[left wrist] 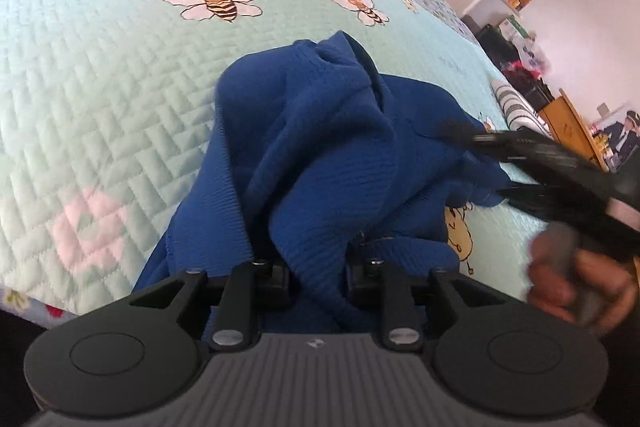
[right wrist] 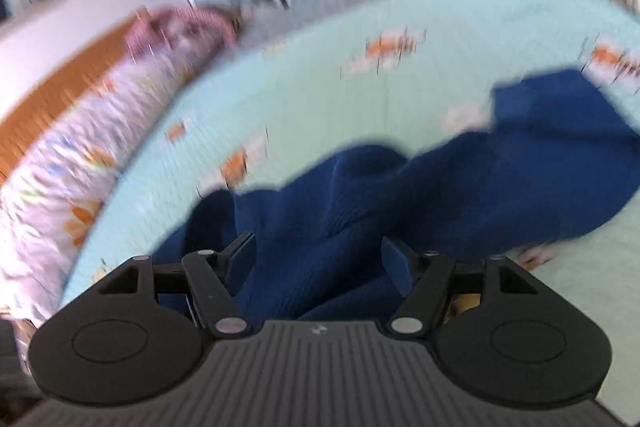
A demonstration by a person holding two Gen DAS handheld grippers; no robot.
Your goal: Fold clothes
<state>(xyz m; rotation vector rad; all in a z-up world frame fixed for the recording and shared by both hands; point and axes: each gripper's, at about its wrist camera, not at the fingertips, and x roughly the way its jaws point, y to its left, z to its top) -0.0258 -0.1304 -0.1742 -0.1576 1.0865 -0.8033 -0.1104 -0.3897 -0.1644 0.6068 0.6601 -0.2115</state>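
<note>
A crumpled blue knit garment lies bunched on the mint quilted bedspread, which is printed with bees. In the left wrist view my left gripper is shut on a fold of the garment; the cloth hides its fingertips. My right gripper comes in from the right, blurred, with its fingers spread around the garment's right edge. In the right wrist view the garment drapes between the widely parted fingers of the right gripper and trails off to the right over the bedspread.
A person's hand holds the right gripper's handle. A striped cloth lies by the bed's right edge. A floral pillow and a wooden headboard run along the far side. Furniture and shelves stand beyond the bed.
</note>
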